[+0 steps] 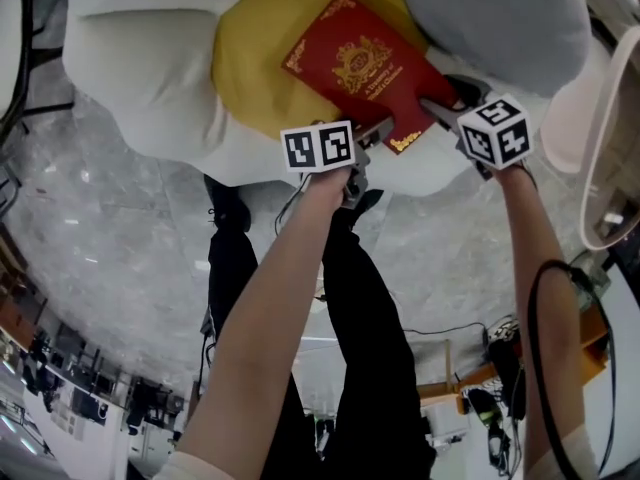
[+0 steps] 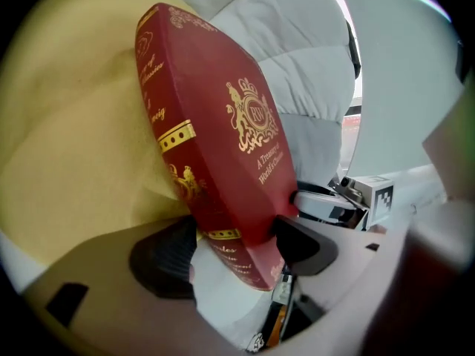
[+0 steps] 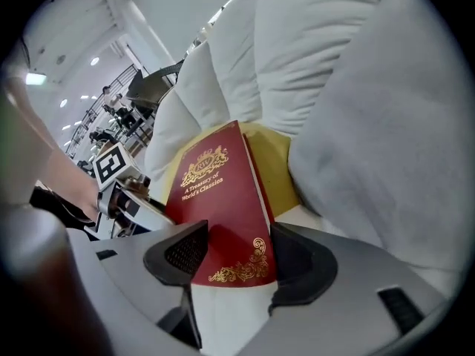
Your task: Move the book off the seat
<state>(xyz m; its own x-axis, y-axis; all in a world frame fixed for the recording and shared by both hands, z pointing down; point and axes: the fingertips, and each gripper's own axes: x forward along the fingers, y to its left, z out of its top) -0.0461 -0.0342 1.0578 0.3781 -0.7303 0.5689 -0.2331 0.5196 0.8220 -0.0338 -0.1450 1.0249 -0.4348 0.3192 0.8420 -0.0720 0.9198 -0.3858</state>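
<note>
A red hardcover book point(image 1: 365, 68) with gold lettering and a gold crest lies cover up in the upper middle of the head view. It rests partly on a yellow cushion point(image 1: 250, 58) on the seat of a white upholstered sofa point(image 1: 140, 68), and a grey cushion point(image 1: 500, 18) sits just beside it at the upper right. The book lies at a slant, its near corner pointing to the lower right, where it overhangs the yellow cushion onto the white seat. The left gripper point(image 1: 378, 133) is at the book's near edge by the spine. In the left gripper view its fingers point(image 2: 167, 254) stand wide with the lower end of the spine between them; the finger at right is against the cover, while the one at left stands off from the spine. The right gripper point(image 1: 440, 108) is at the adjacent edge of the same corner. In the right gripper view its fingers point(image 3: 300, 262) are spread wide on either side of the gilt corner, not clamping it. Below the sofa's edge are the person's bare forearms, black trousers point(image 1: 370, 318) and a grey marble floor point(image 1: 120, 248).
</note>
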